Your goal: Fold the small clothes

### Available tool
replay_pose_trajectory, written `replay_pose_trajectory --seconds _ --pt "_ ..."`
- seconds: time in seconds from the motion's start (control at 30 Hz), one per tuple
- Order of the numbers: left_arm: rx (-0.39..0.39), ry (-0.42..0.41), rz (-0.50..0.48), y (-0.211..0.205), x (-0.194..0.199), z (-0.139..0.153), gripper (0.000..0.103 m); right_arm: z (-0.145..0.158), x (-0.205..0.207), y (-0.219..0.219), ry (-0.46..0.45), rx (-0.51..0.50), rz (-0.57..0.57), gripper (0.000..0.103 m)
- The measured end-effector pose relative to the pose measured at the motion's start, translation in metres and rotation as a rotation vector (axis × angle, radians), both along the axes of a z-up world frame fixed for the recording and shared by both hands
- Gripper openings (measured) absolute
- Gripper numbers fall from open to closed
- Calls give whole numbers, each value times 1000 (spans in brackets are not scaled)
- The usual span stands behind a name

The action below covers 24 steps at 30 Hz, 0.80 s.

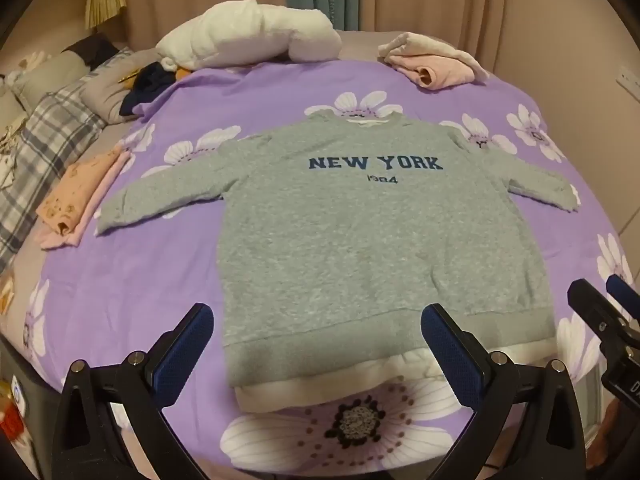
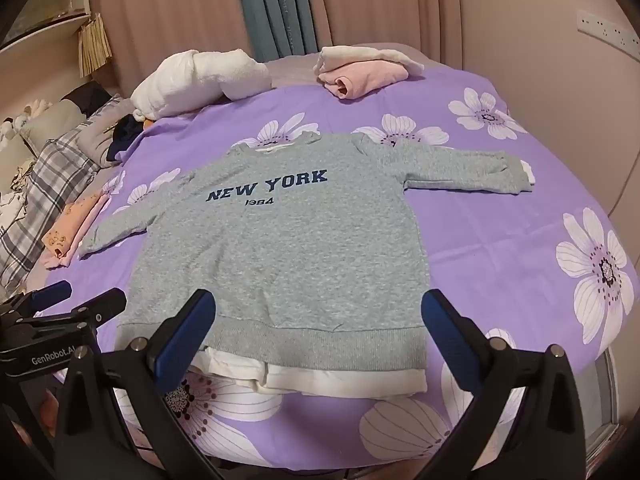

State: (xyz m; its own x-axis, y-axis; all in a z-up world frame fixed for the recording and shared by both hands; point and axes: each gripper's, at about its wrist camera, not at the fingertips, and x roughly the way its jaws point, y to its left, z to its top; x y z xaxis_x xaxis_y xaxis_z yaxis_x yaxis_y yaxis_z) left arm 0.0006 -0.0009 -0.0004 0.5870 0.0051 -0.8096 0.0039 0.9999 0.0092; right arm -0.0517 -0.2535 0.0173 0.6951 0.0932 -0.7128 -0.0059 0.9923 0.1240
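Small grey fleece sweatshirt [image 1: 352, 232] printed "NEW YORK 1984" in navy, spread face up and flat on the purple bedsheet with large white flowers [image 1: 132, 292], both sleeves stretched out to the sides, white lining showing below the ribbed hem at the near edge. Left gripper [image 1: 316, 354] hovering above the hem's near left part, blue-padded fingers [image 1: 184, 356] spread wide, nothing between them, no contact with the cloth. Right gripper [image 2: 318, 340] likewise poised over the hem, fingers [image 2: 452, 338] fully apart and empty, the sweatshirt's lower edge lying in the gap below them. In the left wrist view, the right gripper visible at the far right edge; in the right wrist view, the left gripper at the left edge, marked "GenRobot.AI". Folded pink garment [image 2: 360, 76] with a pale layer on top resting near the far edge of the bed, well apart from the sweatshirt. Bundled white fluffy cloth [image 1: 248, 36] at the far left side. Folded peach patterned garment [image 1: 76, 196] just beside the left sleeve's cuff. Plaid grey pillow [image 1: 44, 140] beyond the sheet on the left. Beige and teal curtains [image 2: 272, 4] behind the bed.
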Motion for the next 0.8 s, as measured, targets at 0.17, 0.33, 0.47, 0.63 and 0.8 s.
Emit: replay_pose_trajectory --seconds 0.17,0.33,0.47,0.63,0.8 --pt "7 -13 8 -4 -2 0 103 0 -3 1 -2 13 -8 103" --pt "12 -3 4 -10 -4 -6 103 4 2 -1 3 20 -6 103" --pt "4 0 -6 -3 -2 -5 103 -1 0 2 2 14 -2 103" --pt "11 -6 -5 -3 -3 -4 103 -2 -1 5 4 10 3 103" --pt "12 -7 -3 -3 -3 -4 103 -2 0 5 8 11 3 103"
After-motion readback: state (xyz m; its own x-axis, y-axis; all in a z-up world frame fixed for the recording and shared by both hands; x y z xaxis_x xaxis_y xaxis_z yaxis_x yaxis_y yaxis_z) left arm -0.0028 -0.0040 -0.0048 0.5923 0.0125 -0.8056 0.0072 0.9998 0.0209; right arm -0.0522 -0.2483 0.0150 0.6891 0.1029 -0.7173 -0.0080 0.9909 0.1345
